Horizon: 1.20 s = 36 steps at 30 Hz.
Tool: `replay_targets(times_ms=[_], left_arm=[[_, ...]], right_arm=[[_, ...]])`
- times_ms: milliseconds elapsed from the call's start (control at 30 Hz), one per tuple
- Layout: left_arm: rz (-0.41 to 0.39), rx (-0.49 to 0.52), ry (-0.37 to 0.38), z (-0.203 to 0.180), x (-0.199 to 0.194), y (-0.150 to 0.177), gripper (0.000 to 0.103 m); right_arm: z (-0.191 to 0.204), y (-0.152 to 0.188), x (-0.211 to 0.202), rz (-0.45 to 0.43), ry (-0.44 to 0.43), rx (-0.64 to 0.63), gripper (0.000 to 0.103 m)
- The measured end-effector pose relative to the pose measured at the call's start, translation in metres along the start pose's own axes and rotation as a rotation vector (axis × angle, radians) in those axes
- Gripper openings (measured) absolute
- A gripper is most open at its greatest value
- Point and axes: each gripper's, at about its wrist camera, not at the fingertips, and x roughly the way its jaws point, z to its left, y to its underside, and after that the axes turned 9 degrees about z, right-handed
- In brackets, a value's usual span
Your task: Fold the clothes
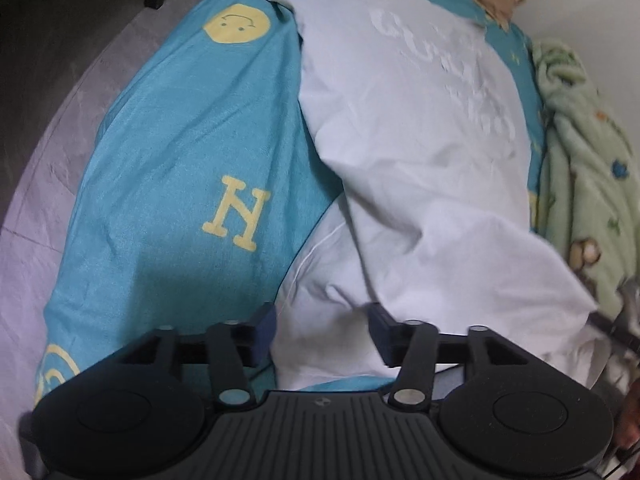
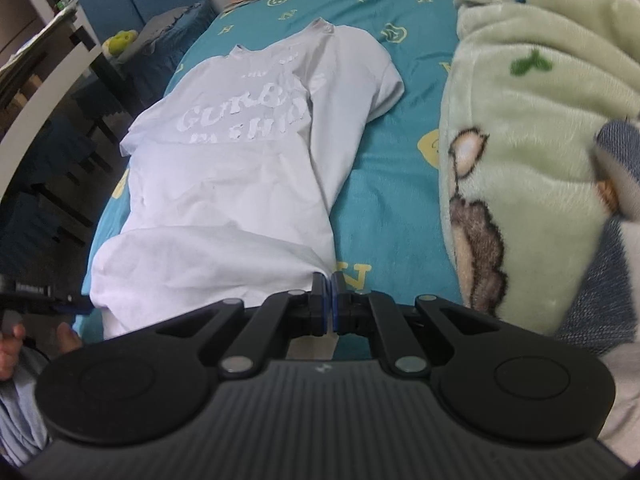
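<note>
I am pinching the hem corner of the white T-shirt [image 2: 224,184], lying on the teal bedsheet [image 2: 384,184], with my right gripper [image 2: 329,300] while my left gripper [image 1: 322,332] is hovering unclenched, risking a lopsided fold.

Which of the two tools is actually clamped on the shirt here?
The right tool: its jaws are pressed together on the shirt's bottom corner. The left tool is open, hem cloth lying between its jaws unpinched.
</note>
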Motion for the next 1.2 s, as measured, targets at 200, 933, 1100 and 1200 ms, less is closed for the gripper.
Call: replay_targets(times_ms=[200, 933, 1100, 1200], left_arm=[[0.115, 0.089, 0.008, -0.018, 0.028, -0.002, 0.064], [-0.415, 0.527, -0.260, -0.095, 0.015, -0.284, 0.078], [-0.472, 0.614, -0.339, -0.115, 0.077, -0.398, 0.078], [-0.466, 0.642, -0.368, -0.116, 0.109, -0.452, 0.078]], right_arm=[[0.000, -0.002, 0.011, 0.019, -0.022, -0.007, 0.005], [0.016, -0.228, 0.112, -0.199, 0.056, -0.230, 0.070], [0.017, -0.334, 0.196, -0.283, 0.117, -0.290, 0.070], [0.012, -0.385, 0.241, -0.296, 0.104, -0.266, 0.070]])
